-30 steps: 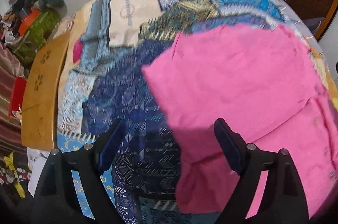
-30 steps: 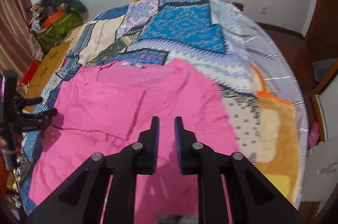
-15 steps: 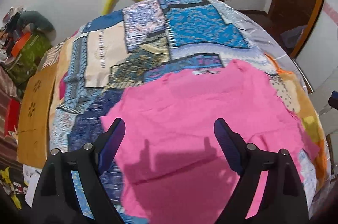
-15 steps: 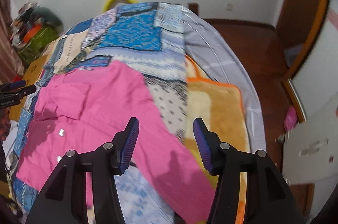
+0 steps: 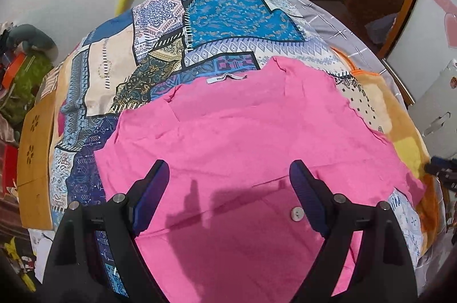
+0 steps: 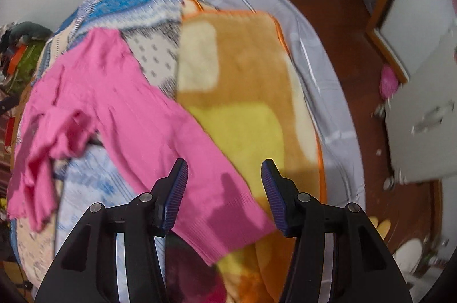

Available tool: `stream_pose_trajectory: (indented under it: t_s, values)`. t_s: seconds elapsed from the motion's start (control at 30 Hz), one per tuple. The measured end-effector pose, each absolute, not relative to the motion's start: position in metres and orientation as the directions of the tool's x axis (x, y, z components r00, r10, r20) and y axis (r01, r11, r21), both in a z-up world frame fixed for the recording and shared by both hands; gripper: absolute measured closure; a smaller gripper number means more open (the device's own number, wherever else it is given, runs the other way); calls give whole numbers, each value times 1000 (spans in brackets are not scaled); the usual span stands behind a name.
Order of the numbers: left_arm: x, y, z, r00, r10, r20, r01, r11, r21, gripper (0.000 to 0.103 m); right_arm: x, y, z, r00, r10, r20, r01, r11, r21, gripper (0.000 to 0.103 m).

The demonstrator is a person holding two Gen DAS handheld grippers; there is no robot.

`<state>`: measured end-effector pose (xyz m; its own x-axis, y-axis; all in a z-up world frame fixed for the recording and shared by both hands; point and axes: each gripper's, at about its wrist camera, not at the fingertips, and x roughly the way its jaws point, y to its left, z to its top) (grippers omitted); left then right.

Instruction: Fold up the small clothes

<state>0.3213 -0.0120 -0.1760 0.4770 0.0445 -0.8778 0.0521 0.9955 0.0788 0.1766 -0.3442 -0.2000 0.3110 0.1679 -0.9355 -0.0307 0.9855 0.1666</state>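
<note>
While both my grippers hover spread and empty, the left gripper [image 5: 228, 183] over soft pink shirt [image 5: 242, 131], the ribbed cuff [image 6: 228, 228] lies between my right gripper [image 6: 224, 183] fingers on fuzzy blanket [image 6: 242, 74].

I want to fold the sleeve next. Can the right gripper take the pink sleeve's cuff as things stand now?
Probably yes. The right gripper is open right above the cuff, which lies flat on the yellow blanket with nothing on top of it or in the way.
</note>
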Motion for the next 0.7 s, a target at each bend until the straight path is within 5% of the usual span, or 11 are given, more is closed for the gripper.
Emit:
stream_pose_trajectory:
  t_s: [0.47, 0.63, 0.7]
  values:
    - [316, -11, -184, 457, 49, -888, 46, 996, 78, 17, 138, -367, -241, 261, 237, -936, 71, 962, 264, 54]
    - [313, -7, -184, 458, 37, -888, 39, 997, 61, 17, 136, -361, -253, 236, 209, -949, 55, 972, 228, 93]
    - [312, -5, -184, 457, 37, -888, 38, 997, 61, 17, 135, -361, -252, 236, 235, -943, 53, 966, 254, 95]
